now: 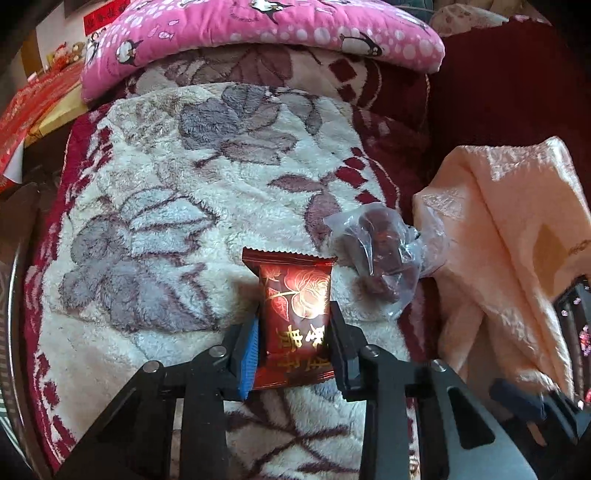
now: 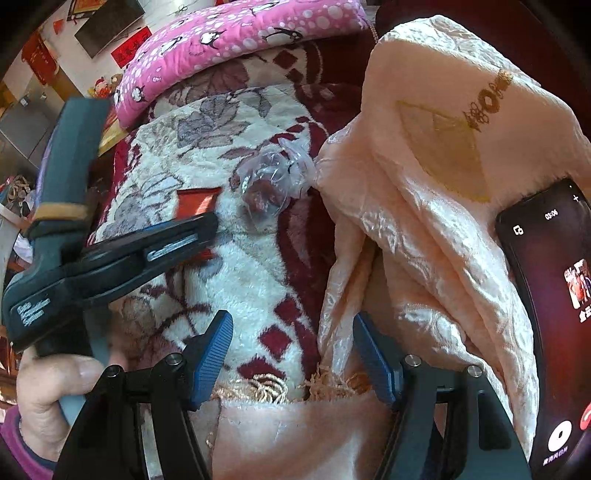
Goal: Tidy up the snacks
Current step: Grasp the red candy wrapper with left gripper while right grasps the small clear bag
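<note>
While the left wrist view looks down, the left claw [image 1: 293, 334] is clenched on a red snack packet [image 1: 293, 310], pads pressing both long sides near its lower half, with the packet lying on the fleecy flowered blanket [image 1: 166, 206]. It's a glossy dark-red wrapper, gold rose printed on it, crimped ends, plump and undamaged. Just to its right lies a clear bag of dark red snacks [image 1: 380, 254], knotted and crumpled, touching the peach cloth [image 1: 509, 236] beside it. Pink penguin pillow [image 1: 258, 33] at the far end.

Over to the right wrist view: the right claw [image 2: 293, 354] stands released, nothing between its blue pads, hovering where blanket meets peach cloth. The left claw shows from the side over the red packet, the clear bag beyond. A phone [image 2: 550, 306] rests at the right edge.

Judging progress: early days, one packet gripped, the bag untouched, and where they belong isn't visible, possibly the cloth
</note>
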A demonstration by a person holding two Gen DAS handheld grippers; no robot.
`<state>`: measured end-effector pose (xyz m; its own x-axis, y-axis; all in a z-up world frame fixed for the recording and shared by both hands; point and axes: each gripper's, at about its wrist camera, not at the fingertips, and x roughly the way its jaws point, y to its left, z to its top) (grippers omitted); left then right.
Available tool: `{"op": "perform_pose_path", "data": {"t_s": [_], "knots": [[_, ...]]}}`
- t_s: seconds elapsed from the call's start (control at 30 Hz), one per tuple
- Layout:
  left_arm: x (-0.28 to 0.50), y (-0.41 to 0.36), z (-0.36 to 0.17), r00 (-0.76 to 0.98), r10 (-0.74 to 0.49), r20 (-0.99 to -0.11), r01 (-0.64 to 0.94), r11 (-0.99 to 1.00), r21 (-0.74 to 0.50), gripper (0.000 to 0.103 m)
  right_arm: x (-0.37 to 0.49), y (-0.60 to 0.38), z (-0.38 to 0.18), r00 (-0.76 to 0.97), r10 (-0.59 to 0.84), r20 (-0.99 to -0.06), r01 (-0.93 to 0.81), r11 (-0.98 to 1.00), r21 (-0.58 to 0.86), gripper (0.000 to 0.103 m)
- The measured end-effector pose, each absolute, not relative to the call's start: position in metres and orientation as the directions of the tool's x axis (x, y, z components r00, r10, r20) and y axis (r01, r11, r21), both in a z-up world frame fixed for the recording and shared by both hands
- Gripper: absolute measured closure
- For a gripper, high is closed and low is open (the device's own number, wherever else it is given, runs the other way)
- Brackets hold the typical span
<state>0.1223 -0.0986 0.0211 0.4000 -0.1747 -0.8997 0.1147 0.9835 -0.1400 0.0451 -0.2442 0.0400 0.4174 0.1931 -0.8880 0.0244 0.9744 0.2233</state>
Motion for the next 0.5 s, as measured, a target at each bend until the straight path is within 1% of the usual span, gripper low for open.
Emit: {"op": "perform_pose_path", "data": {"t_s": [0.13,0.2,0.37,0.5], "knots": [[0.113,-0.087,0.029,0.424,-0.157,-0.892,0.124,0.986,-0.115,0.071,0.061,-0.244,0.047,0.474,0.207,-0.856,0.023,0.969,0.247,0.031],[0.109,-0.080,0.033,0.432,-0.145,-0.890,0.115,0.988,-0.105,0.071,0.072,-0.238,0.050,0.493,0.203,-0.846,0.000,0.973,0.233,0.030],[0.097,-0.060,0.043,0.446,-0.120,-0.887,0.101,0.991,-0.084,0.071,0.107,-0.224,0.038,0.489,0.158,-0.858,-0.019,0.985,0.171,0.026],[0.091,-0.044,0.047,0.452,-0.099,-0.887,0.086,0.994,-0.067,0.071,0.135,-0.213,0.026,0.470,0.137,-0.872,-0.053,0.990,0.127,0.026]]}}
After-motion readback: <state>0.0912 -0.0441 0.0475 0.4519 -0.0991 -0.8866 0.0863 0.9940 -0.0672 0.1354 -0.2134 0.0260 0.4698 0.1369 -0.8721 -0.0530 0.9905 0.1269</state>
